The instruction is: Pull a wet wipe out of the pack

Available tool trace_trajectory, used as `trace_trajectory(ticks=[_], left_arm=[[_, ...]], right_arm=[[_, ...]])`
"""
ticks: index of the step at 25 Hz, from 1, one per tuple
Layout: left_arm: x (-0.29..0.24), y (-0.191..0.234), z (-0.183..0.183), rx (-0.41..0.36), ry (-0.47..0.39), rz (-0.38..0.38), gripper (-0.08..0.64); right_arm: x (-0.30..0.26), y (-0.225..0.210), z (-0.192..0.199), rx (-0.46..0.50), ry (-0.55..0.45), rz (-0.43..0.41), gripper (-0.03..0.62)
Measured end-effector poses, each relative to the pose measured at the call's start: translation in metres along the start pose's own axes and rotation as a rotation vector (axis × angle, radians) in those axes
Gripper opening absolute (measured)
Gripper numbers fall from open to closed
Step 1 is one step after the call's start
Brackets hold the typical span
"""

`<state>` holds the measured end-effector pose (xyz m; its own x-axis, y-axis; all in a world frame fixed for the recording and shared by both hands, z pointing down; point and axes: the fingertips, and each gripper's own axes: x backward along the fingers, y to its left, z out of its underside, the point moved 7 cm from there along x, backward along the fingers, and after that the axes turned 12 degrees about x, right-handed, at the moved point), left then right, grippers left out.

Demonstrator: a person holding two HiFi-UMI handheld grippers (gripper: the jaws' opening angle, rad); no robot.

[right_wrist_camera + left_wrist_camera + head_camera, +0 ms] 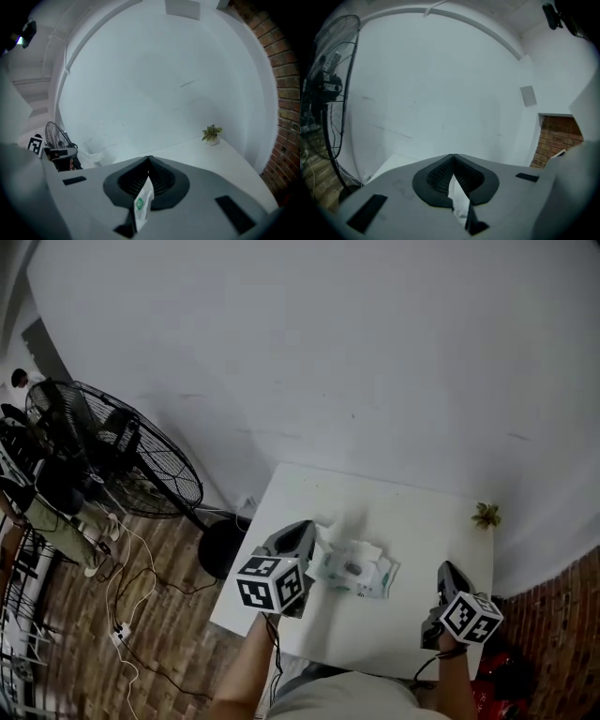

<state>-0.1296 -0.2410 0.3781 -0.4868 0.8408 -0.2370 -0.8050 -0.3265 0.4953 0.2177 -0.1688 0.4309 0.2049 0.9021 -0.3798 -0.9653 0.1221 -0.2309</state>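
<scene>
Head view: pack [356, 571] lies on the white table [403, 512], lower centre of frame. Left gripper [307, 532] has its tip just beside the pack's upper-left corner. Right gripper [446, 573] is at lower right, apart from the pack.
Left gripper view: jaws pinched shut on a white wet wipe [457, 194].
Right gripper view: jaws closed on a small white slip with a green mark [140, 204]. Potted plant [212, 134] sits right of centre.

Left gripper [302, 529] and right gripper [446, 570]: grey wedge-shaped shells, black ribbed jaw linings, each with a cube [272, 583] of black-and-white square markers and a thin dark cable [274, 638]. Pale grey top [349, 699].
</scene>
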Motion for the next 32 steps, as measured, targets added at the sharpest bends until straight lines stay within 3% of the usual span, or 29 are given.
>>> trace_trajectory(ticks=[2,7,12,15,19,24,32], left_arm=[[0.011,0.015,0.002,0.013,-0.07,-0.07,0.011],[0.031,0.044,0.024,-0.051,-0.192,-0.206,0.011],[0.038,0.056,0.041,-0.137,-0.225,-0.276,0.012],[0.037,0.06,0.043,-0.151,-0.216,-0.281,0.012],[0.036,0.063,0.039,-0.11,-0.21,-0.271,0.012],[0.036,0.067,0.034,-0.061,-0.211,-0.264,0.011],[0.038,0.068,0.03,-0.067,-0.194,-0.256,0.011]], right_arm=[[-0.001,0.001,-0.007,0.023,-0.007,0.004,0.002],[0.0,0.002,-0.021,0.07,-0.04,0.028,0.002],[0.003,0.0,-0.03,0.094,-0.096,0.059,0.002],[0.005,0.0,-0.03,0.12,-0.108,0.084,0.002],[0.01,0.002,-0.028,0.136,-0.114,0.106,0.002],[0.017,0.012,-0.031,0.262,-0.137,0.155,0.0],[0.017,0.016,-0.026,0.224,-0.143,0.148,0.0]])
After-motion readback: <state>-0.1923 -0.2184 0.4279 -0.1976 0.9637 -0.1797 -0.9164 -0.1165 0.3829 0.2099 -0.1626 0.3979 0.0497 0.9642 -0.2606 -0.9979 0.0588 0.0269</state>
